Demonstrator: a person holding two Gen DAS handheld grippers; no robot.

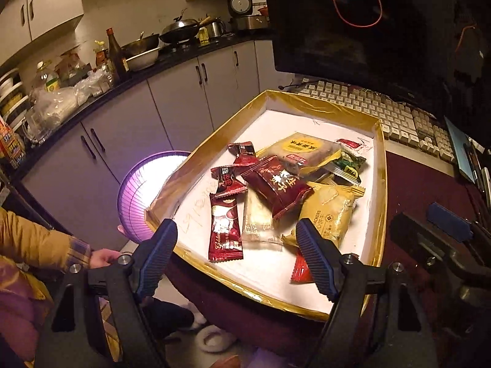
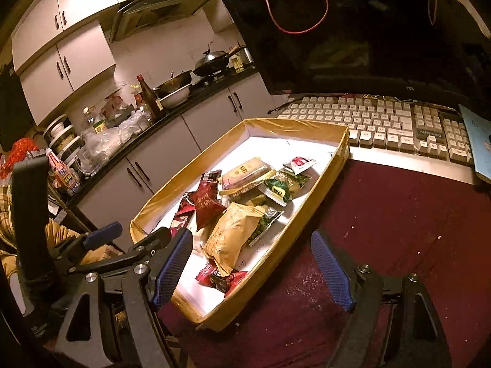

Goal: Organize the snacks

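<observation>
Kitchen cabinets and a cluttered black countertop (image 1: 172, 58) form the background; the work surface is a table with a dark red cloth (image 2: 383, 220). On that cloth sits a shallow gold-rimmed tray (image 1: 337, 105) with a white floor, and all positions below are referenced to it.

Inside the tray lies a loose pile of snack packets: a dark red packet (image 1: 276, 188) on top at the centre, a yellow cracker packet (image 1: 325, 214) toward the near right, a long red-and-white sachet (image 1: 224, 230) toward the near left, and a green packet (image 1: 349, 162) toward the far right. Beyond the tray's far edge lies a keyboard (image 2: 383, 122), below a dark monitor (image 2: 353, 30).

The left gripper (image 1: 236, 230) hangs over the tray's near edge, jaws spread wide, holding nothing. The right gripper (image 2: 251, 239) hangs at the tray's near right corner, jaws likewise wide and empty.
</observation>
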